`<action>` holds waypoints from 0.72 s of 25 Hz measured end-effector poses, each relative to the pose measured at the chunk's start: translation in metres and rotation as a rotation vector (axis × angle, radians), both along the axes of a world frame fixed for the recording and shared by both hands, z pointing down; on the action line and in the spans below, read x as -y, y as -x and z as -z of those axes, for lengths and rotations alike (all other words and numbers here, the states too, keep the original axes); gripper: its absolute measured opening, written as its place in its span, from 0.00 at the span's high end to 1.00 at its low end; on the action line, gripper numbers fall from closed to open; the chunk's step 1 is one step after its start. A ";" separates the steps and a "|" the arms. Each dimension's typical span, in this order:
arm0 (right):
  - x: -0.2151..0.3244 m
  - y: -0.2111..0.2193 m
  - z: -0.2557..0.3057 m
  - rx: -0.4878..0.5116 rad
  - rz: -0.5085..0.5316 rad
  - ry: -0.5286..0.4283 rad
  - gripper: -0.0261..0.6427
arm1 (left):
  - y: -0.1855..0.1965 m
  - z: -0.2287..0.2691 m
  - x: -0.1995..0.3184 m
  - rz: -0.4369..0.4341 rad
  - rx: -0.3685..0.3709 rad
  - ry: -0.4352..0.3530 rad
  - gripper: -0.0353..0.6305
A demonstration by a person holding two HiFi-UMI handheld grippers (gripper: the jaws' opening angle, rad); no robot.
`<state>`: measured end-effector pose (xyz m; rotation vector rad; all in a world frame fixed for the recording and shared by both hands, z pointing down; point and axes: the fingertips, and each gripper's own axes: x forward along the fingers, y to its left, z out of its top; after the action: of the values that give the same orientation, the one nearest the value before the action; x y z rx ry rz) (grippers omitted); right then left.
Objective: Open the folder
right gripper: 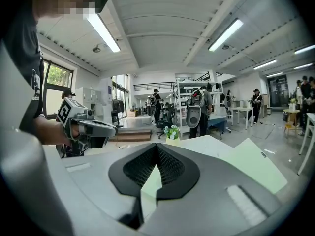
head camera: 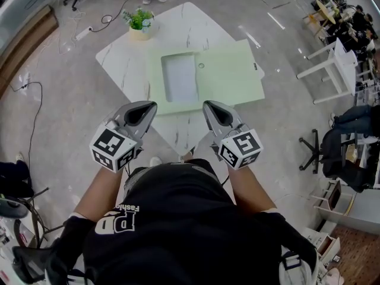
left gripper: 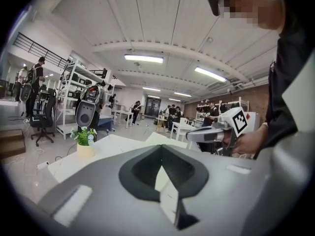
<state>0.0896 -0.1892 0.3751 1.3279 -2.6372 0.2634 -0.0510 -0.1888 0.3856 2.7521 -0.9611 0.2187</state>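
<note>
With the left gripper (head camera: pixel 144 110) and right gripper (head camera: pixel 214 109) both pinched shut and empty, short of the green folder (head camera: pixel 228 76) lying flat on the table (head camera: pixel 119 61), I'd worry a nudge just slides it toward the plant (head camera: pixel 140 22).

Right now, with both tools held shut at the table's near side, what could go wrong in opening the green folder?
1. The green folder lies flat on the white table; the left tool and right tool, both shut, may push it instead of catching its cover.
2. Its right corner seems to overhang the table edge, so a push might tip it off.
3. A slide away could hit the potted plant.
</note>
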 end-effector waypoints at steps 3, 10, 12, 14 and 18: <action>-0.001 0.001 -0.004 -0.004 0.004 0.010 0.96 | -0.001 -0.002 0.000 0.000 0.004 0.008 0.87; -0.002 0.002 -0.012 -0.008 0.006 0.029 0.96 | 0.000 -0.004 0.001 0.007 0.008 0.016 0.87; -0.002 0.002 -0.012 -0.008 0.007 0.030 0.96 | -0.001 -0.003 0.001 0.006 0.008 0.011 0.87; -0.002 0.002 -0.012 -0.006 0.007 0.030 0.96 | -0.002 -0.002 0.002 0.004 0.010 0.007 0.87; -0.002 0.000 -0.014 -0.002 0.004 0.035 0.96 | -0.001 -0.005 0.000 0.008 0.012 0.013 0.87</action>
<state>0.0892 -0.1871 0.3892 1.3107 -2.6205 0.3061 -0.0496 -0.1892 0.3908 2.7381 -0.9702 0.2398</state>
